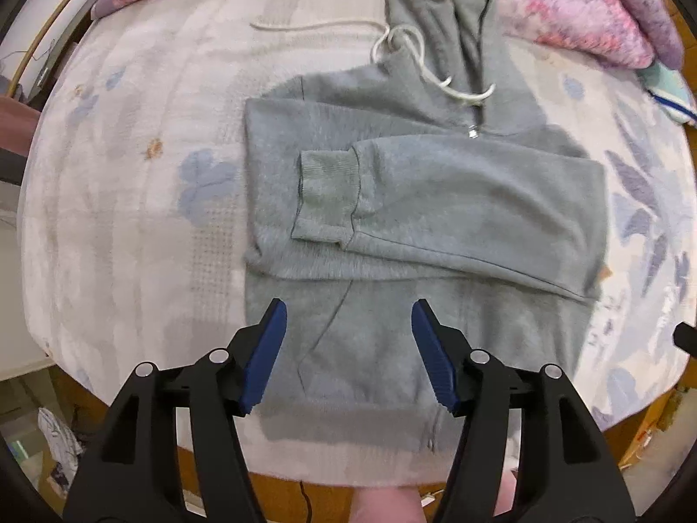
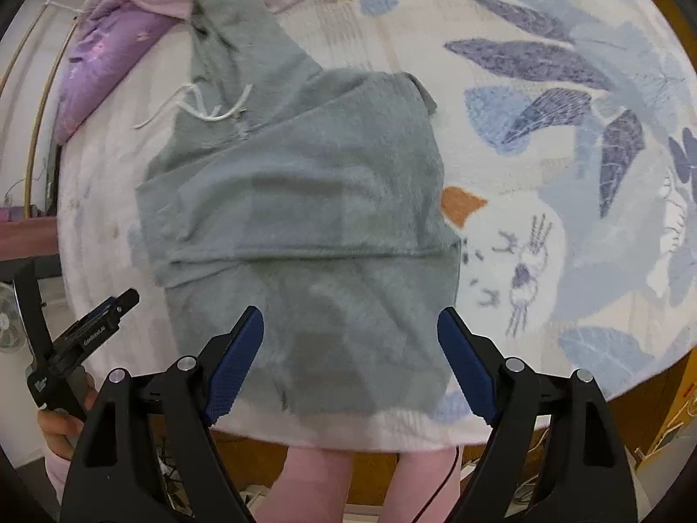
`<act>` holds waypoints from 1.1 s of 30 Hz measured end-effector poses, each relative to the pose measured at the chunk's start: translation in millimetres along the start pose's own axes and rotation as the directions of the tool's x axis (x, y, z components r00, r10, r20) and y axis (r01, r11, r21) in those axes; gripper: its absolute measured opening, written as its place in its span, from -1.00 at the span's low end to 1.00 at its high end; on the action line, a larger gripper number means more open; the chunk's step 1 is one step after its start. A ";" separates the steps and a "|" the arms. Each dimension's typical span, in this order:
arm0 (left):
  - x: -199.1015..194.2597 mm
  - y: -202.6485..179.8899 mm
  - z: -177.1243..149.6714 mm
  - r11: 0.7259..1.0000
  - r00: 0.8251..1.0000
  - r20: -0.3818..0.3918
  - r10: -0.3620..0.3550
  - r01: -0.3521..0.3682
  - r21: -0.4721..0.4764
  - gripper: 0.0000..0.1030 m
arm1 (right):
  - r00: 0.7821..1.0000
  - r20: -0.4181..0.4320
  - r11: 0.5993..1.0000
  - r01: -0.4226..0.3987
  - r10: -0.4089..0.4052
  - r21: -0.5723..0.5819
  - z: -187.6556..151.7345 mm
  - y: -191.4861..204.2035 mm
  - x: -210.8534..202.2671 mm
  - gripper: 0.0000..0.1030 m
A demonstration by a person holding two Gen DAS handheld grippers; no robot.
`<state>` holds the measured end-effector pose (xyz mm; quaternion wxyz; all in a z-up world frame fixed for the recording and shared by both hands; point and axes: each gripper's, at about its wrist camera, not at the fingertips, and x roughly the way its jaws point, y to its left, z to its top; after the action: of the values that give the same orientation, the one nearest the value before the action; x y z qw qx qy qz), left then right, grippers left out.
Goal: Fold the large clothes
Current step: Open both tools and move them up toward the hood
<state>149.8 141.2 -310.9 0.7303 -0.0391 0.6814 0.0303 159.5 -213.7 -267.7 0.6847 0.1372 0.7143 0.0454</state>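
Note:
A grey hoodie (image 1: 392, 200) lies flat on the bed, hood toward the far side, white drawstring (image 1: 409, 48) loose over its neck. One sleeve (image 1: 457, 200) is folded across the chest, its ribbed cuff (image 1: 329, 191) near the left side. My left gripper (image 1: 348, 318) hangs above the hoodie's lower half, open, nothing between its blue pads. The right wrist view shows the same hoodie (image 2: 300, 218) from the other side. My right gripper (image 2: 350, 327) hovers over the hem, open wide and empty. The left gripper's body (image 2: 87, 331) shows at the left edge there, in a hand.
The bed (image 1: 130, 218) has a pale sheet with blue flower and leaf prints (image 2: 544, 65). Purple and pink pillows (image 1: 588, 4) lie along the far side. A wooden bed frame (image 2: 653, 401) and the person's legs (image 2: 313, 479) are at the near edge.

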 end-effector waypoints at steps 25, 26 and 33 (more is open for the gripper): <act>-181.6 21.0 -47.2 0.998 0.974 0.224 -0.044 0.031 0.060 0.33 | 0.941 0.336 0.997 -0.058 0.040 0.042 -66.4 56.1 -170.5 0.75; -191.5 19.4 -47.8 0.997 0.968 0.247 -0.049 0.034 0.064 0.33 | 0.939 0.339 0.998 -0.064 0.054 0.018 -62.9 58.7 -174.2 0.75; -240.8 7.4 -48.8 0.999 0.939 0.343 0.009 -0.023 0.038 0.44 | 0.917 0.363 0.985 -0.132 0.164 -0.112 -37.6 76.8 -197.4 0.76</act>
<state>83.8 145.9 -74.1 0.8382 -0.0125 0.5445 0.0285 137.4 -186.4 -55.5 0.8070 0.1679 0.5571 0.1007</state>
